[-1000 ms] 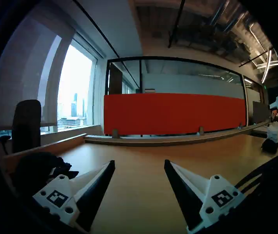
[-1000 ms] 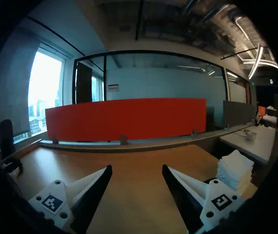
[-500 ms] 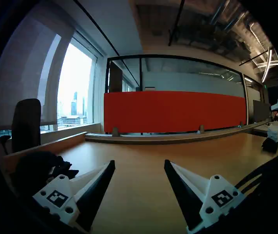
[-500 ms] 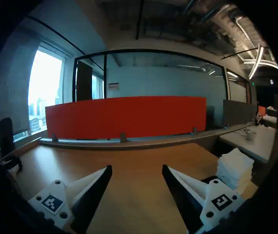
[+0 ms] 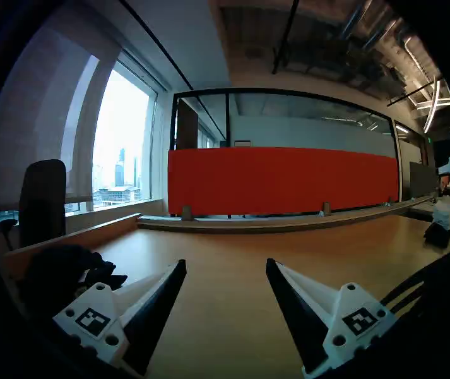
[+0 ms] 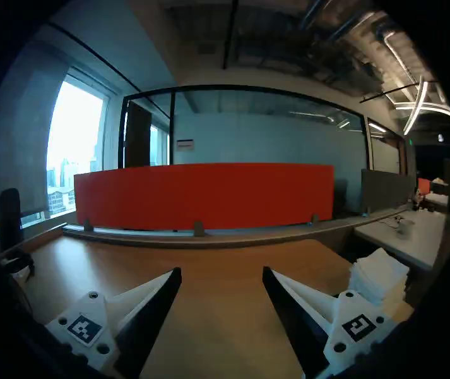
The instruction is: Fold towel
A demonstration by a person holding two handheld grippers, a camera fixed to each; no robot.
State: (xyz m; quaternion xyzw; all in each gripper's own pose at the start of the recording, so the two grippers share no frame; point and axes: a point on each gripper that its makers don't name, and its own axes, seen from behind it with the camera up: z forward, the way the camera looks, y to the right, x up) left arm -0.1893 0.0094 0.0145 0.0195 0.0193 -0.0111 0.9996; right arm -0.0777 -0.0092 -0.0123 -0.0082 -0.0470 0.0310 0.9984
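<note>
Left gripper view: chair (image 5: 41,202) far left of the claw, by the window (image 5: 120,158). Dark heap (image 5: 67,268) sits just left of the left finger, can't tell what it is. Left claw (image 5: 225,261) is wide, nothing between the fingers, bare desk (image 5: 225,328) under it. Red divider (image 5: 281,182) stands straight ahead along the desk's far edge. Far right of the claw there's a small white thing on a dark one, too small to tell.

Right gripper view: right claw (image 6: 221,270) is wide too, nothing held, and the same wood desk lies under and ahead of it. Towels (image 6: 378,276), a white folded stack, lie right of the right finger and a bit ahead, near the desk's right edge. They're outside the claw's gap, with neither finger on them.
</note>
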